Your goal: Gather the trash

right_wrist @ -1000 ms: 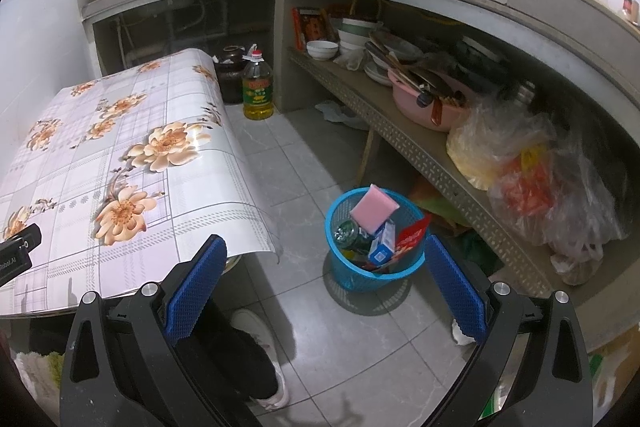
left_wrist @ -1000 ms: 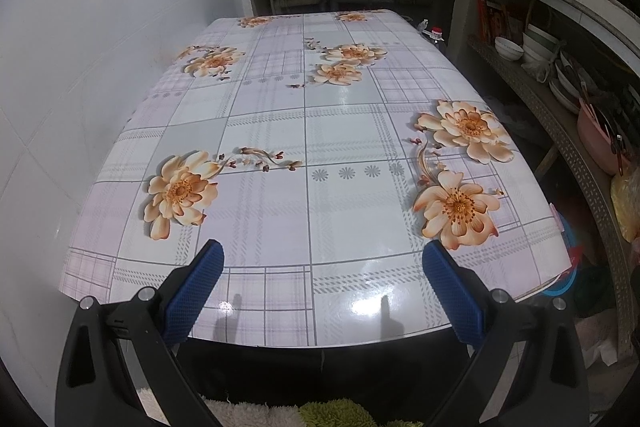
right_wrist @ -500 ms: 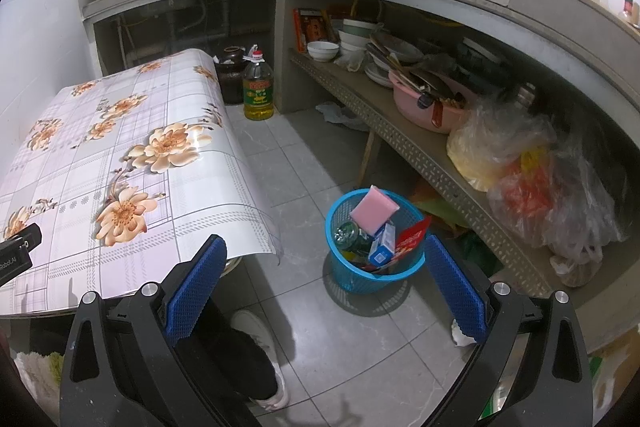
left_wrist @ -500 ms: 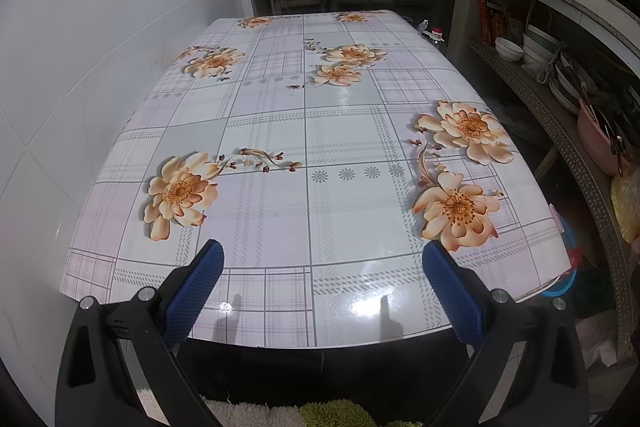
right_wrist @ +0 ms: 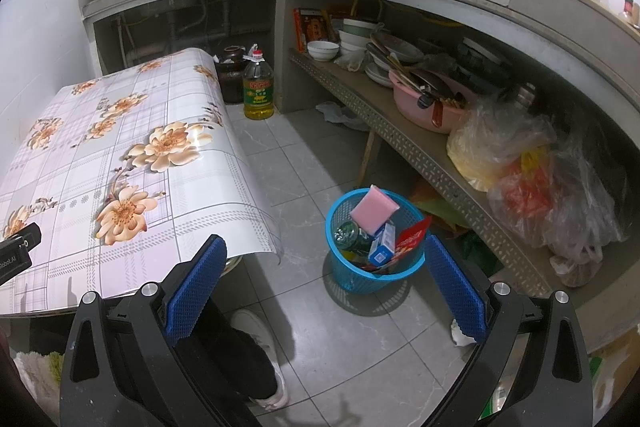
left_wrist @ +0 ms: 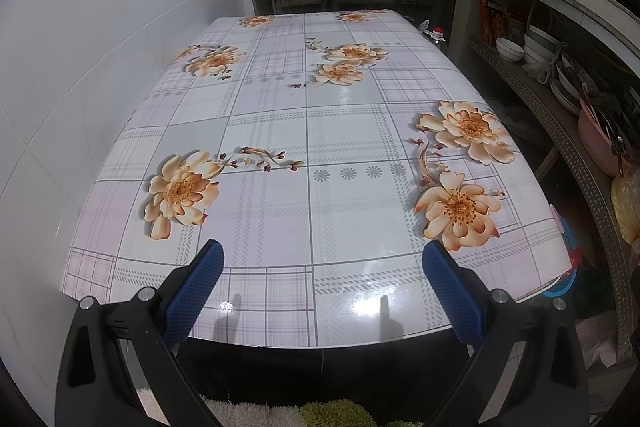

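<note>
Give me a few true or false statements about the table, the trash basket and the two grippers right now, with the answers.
1. The blue basket stands on the floor beside the table. True.
2. The basket is empty. False: it holds a pink sponge, a small box and other trash.
3. The left gripper holds a wrapper. False: it is open and holds nothing.
4. The right gripper is open. True.
5. The oil bottle lies on the table. False: it stands on the floor.

Tabletop bare; basket full, floor-standing.
</note>
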`<action>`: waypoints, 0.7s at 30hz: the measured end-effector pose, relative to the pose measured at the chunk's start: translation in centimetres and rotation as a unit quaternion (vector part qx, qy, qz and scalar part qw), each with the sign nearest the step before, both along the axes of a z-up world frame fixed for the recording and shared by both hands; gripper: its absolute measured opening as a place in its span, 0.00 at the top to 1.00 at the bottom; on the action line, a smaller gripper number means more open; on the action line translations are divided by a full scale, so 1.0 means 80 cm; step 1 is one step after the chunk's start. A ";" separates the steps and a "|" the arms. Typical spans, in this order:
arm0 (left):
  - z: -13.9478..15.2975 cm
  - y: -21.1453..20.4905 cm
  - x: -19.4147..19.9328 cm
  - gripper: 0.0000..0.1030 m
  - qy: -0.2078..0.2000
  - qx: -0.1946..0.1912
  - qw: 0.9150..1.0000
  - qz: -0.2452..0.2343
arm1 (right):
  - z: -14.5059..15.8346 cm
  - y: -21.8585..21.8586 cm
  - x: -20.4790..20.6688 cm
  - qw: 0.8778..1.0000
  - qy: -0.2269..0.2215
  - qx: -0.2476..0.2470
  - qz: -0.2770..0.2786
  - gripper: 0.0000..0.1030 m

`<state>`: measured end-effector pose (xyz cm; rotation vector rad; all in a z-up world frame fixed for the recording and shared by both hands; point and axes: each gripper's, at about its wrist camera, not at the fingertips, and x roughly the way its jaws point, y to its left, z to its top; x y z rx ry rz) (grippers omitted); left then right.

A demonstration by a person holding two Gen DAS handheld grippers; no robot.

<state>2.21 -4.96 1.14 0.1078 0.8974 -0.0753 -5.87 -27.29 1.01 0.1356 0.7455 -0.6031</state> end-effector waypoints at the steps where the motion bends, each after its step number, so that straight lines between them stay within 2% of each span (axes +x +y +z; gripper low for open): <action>1: 0.000 0.000 0.000 0.05 0.000 0.000 1.000 0.000 | 0.000 0.001 0.001 1.000 0.000 0.001 0.000 0.08; 21: 0.001 0.001 0.000 0.05 0.001 0.000 1.000 0.001 | 0.001 0.001 0.001 1.000 0.000 0.000 0.001 0.08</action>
